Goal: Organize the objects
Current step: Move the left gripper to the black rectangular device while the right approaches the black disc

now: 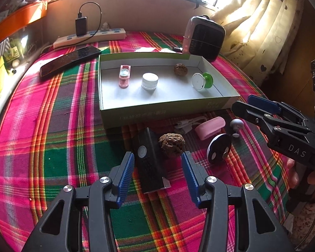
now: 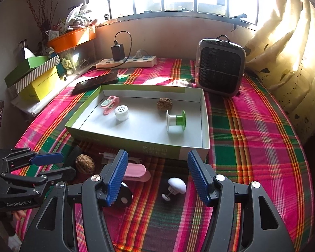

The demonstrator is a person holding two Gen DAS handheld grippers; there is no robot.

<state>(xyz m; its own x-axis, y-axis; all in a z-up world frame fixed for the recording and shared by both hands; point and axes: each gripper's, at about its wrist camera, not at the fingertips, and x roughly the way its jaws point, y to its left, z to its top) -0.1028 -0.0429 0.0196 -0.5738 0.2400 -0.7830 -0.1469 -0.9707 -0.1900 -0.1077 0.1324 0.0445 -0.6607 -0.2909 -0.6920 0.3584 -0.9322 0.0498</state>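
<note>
Both grippers, left [image 1: 158, 163] and right [image 2: 157, 175], are held open and empty before the shallow box [image 1: 136, 113], near a walnut [image 1: 171, 145]

Shallow tray [image 2: 140, 145] holds spool [image 2: 175, 120], walnut [image 2: 164, 104], jar [image 2: 121, 113], pink clip [image 2: 110, 104].

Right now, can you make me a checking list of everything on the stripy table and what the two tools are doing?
Surface: plaid cloth covers the table.
Job's things: open box holds a pink clip, a white jar, a walnut and a green spool. In front lie a second walnut, a black block, a pink case, a black disc and a white knob.
Clutter: remote, small heater, stacked boxes.
Grippers: left tool open, black block between its fingers; right tool open, above the knob.
Cables: charger cord on the power strip.
Surroundings: window, curtain.
</note>
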